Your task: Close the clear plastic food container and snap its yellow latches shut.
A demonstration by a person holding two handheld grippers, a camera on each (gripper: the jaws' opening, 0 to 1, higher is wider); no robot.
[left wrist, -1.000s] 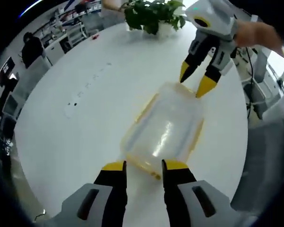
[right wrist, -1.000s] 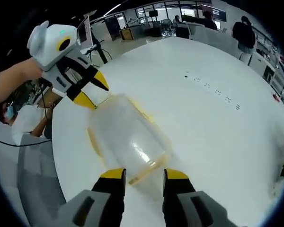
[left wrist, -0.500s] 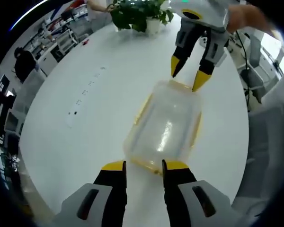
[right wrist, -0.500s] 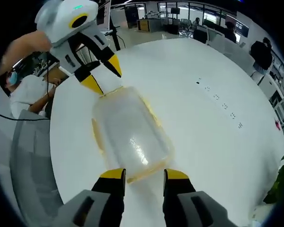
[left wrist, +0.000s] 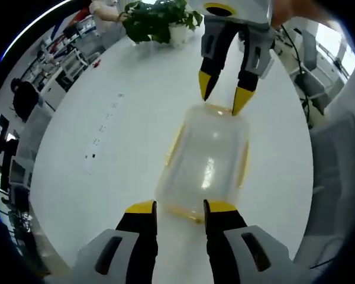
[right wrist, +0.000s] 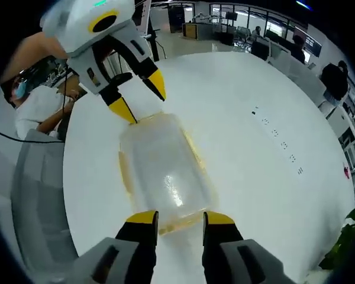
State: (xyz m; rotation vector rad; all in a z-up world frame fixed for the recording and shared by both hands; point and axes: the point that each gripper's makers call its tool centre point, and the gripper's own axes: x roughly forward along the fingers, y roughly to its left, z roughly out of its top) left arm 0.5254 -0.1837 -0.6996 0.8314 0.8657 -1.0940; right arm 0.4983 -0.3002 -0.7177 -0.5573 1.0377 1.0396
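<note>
Left gripper view: a round white table (left wrist: 130,118) carries the clear plastic food container (left wrist: 206,160) with yellow latches (left wrist: 173,144), lid on. The left gripper (left wrist: 176,207) and the right gripper (left wrist: 219,100) stand at opposite short ends, both spread apart and holding nothing.

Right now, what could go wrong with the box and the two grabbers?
The box lies on a smooth white table, so a push at one end might slide it instead of snapping a latch. The left gripper and right gripper sit open at opposite ends, and pressing unevenly could tip the lid askew.
</note>
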